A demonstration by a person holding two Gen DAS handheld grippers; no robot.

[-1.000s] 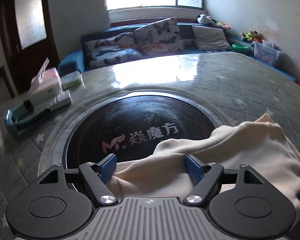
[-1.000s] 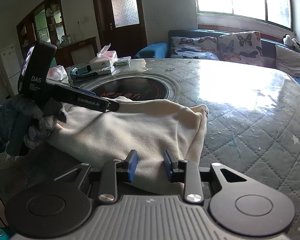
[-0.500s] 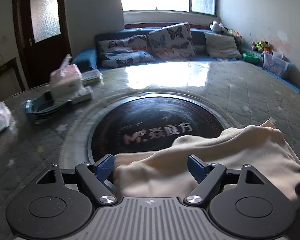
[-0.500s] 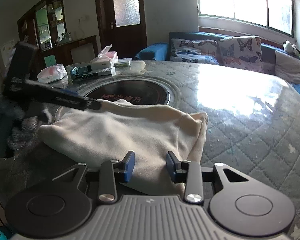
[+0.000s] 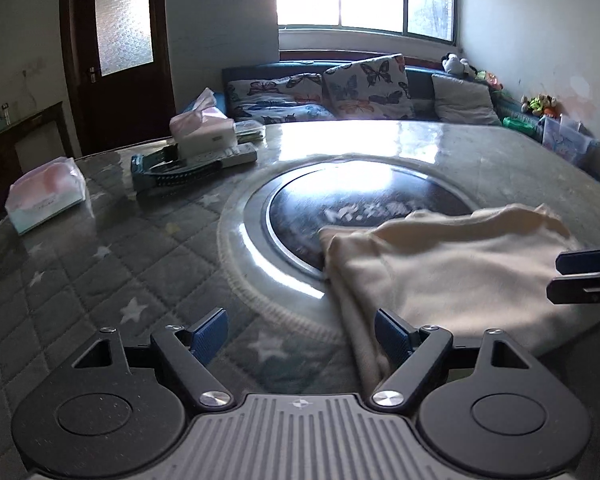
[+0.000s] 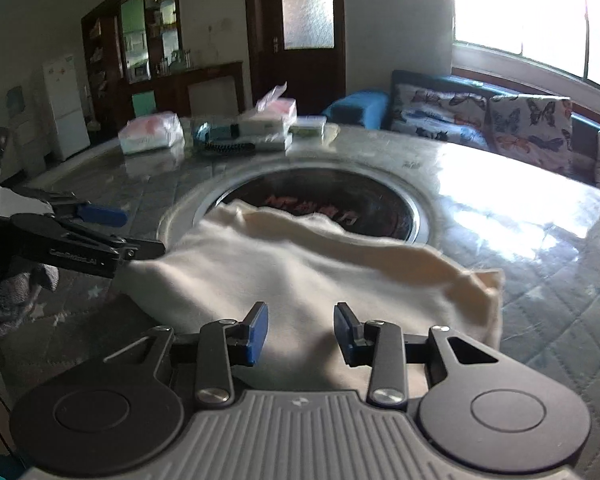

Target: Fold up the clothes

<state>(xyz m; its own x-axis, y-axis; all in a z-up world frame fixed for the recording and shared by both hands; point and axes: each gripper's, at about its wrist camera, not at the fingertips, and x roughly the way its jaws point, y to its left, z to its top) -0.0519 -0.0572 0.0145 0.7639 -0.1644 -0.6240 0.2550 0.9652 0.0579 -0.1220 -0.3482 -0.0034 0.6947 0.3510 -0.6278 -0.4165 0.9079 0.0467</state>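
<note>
cream garment (image 5: pixel 440 264) lay folded on the near right part of the round table (image 5: pixel 100 248), far edge draped over the dark glass disc (image 5: pixel 364 204) at the centre, near edge close to the table's rim. left edge of the cloth ran just inside the right finger of the left gripper (image 5: pixel 300 336); jaws spread wide, nothing pinched, mostly bare quilted cover between them. right gripper (image 6: pixel 300 332) hovered over the garment's near edge, jaws parted, cloth visible between them, contact hard to tell. seen from the right wrist, left gripper (image 6: pixel 112 236) sat at the cloth's left corner, fingers apart, tip just beside the fabric. right corner of the garment (image 6: pixel 488 284) bunched up slightly, with open quilted surface beyond it to the right and far side. tissue box (image 5: pixel 202 128), soft tissue pack (image 5: pixel 46 200) and dark tray (image 5: pixel 172 168) clustered at the far left, well apart from the cloth. wide stretch of table between that cluster and the garment. sofa with butterfly cushions (image 5: pixel 364 84) stood beyond the far rim.
</note>
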